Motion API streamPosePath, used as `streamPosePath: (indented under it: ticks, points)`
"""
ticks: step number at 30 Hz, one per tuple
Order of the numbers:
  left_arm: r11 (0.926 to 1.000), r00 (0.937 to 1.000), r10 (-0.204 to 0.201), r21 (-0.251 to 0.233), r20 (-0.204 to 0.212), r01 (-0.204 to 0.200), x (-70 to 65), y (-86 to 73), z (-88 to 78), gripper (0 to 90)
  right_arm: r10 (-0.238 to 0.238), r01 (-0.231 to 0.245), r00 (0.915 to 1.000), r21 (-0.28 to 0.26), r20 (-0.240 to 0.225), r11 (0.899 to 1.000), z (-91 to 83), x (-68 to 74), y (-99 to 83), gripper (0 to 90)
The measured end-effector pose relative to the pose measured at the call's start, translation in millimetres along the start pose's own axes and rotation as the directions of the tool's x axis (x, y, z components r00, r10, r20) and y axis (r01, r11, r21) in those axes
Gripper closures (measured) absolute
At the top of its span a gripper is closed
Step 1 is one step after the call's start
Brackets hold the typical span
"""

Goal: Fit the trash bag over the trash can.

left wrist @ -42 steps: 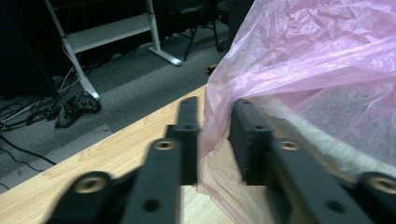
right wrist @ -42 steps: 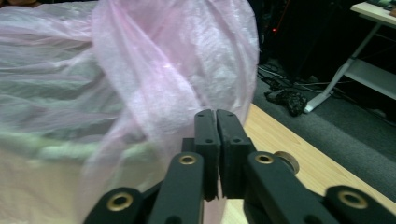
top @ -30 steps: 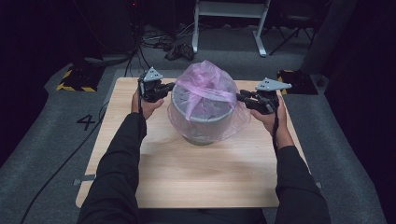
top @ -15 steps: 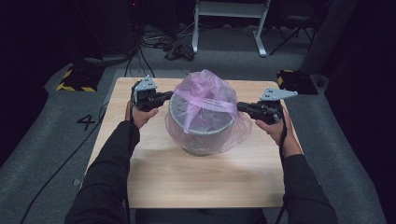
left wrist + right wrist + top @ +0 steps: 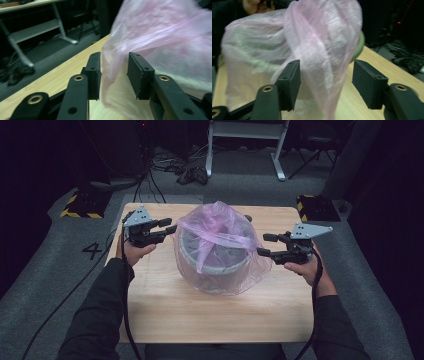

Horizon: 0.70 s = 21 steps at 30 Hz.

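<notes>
While both tongs gape empty, we ease left gripper [image 5: 113, 75] and right gripper [image 5: 324, 85] onto pink bag [image 5: 220, 237] folds, mid-table [image 5: 160, 320], pinching film only, sparing bucket [image 5: 210, 265].

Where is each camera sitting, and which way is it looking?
High view: above the person's side, looking forward and down on the wooden table; both forearms, left gripper and right gripper show.
Left gripper view: rides the left gripper, looking along its open jaws at the pink bag.
Right gripper view: rides the right gripper, jaws open, facing the bag; the other hand shows beyond.
All share the pink bag and the table.
</notes>
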<state>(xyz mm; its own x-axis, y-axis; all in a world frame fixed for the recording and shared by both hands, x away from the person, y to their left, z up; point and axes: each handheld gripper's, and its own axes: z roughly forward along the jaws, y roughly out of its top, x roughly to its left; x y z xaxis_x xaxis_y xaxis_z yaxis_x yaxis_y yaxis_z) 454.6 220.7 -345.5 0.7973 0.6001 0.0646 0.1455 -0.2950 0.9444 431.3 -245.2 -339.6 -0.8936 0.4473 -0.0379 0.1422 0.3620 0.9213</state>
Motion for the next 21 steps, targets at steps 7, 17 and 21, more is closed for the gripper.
streamPosePath:
  ticks: [7, 17, 21]
  points:
    - [0.9994, 1.0, -0.004, 0.034, 0.001, 0.004, -2.3, 5.0, 11.0, 34.1, -0.041, 0.041, 0.9992, 0.09, -0.002, 0.995, 15.8, 5.9, -2.5, 21.4]
    - [0.9982, 0.9979, 0.006, 0.059, 0.065, -0.01, -2.8, 9.9, 22.8, 58.0, -0.077, 0.08, 0.9965, 0.107, -0.03, 0.991, 13.8, 2.5, -2.8, 82.0]
    - [0.9963, 0.9969, 0.051, 0.066, 0.06, -0.055, -4.2, 13.9, 21.4, 74.2, -0.097, 0.098, 0.9951, 0.082, -0.017, 0.992, 8.0, 5.2, 1.5, 88.5]
